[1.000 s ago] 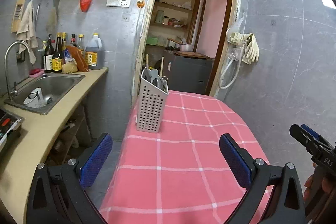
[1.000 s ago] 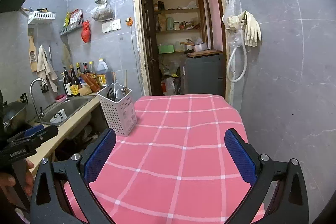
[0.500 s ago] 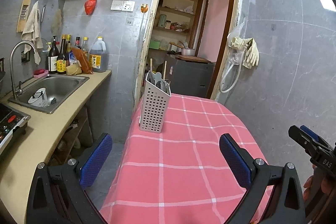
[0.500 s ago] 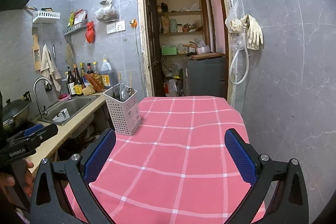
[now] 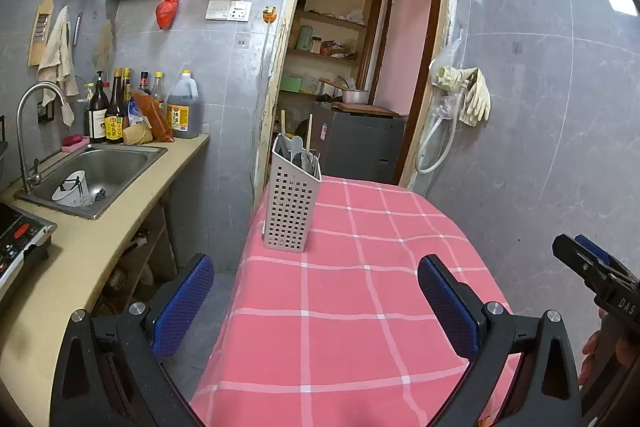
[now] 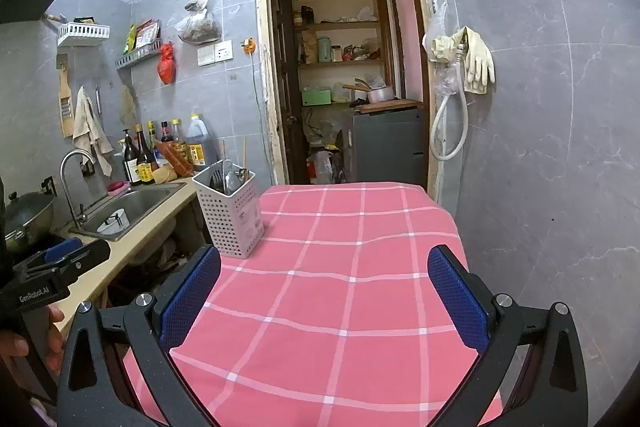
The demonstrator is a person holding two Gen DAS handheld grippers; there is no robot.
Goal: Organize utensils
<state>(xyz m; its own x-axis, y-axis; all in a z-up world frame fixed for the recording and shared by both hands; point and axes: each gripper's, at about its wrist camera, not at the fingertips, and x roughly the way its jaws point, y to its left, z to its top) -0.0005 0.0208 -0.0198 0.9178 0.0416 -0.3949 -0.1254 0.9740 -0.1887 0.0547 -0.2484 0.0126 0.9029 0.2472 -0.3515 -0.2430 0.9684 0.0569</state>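
Observation:
A white perforated utensil holder [image 5: 291, 202] stands upright at the far left of the pink checked tablecloth [image 5: 360, 291]; it also shows in the right wrist view [image 6: 232, 215]. Spoons, a fork and chopsticks [image 6: 230, 179] stick out of its top. My left gripper [image 5: 316, 303] is open and empty, held above the table's near left edge. My right gripper [image 6: 324, 295] is open and empty above the near middle of the table. Both are well short of the holder.
A counter [image 5: 80, 267] with a steel sink [image 5: 100, 171], faucet and bottles [image 5: 116, 107] runs along the left. An open doorway [image 5: 360, 67] lies behind the table. A grey tiled wall with hanging gloves [image 5: 472, 99] closes the right side.
Both cameras have tilted upward a little, so the holder and table sit lower in view. Both grippers stay open and empty.

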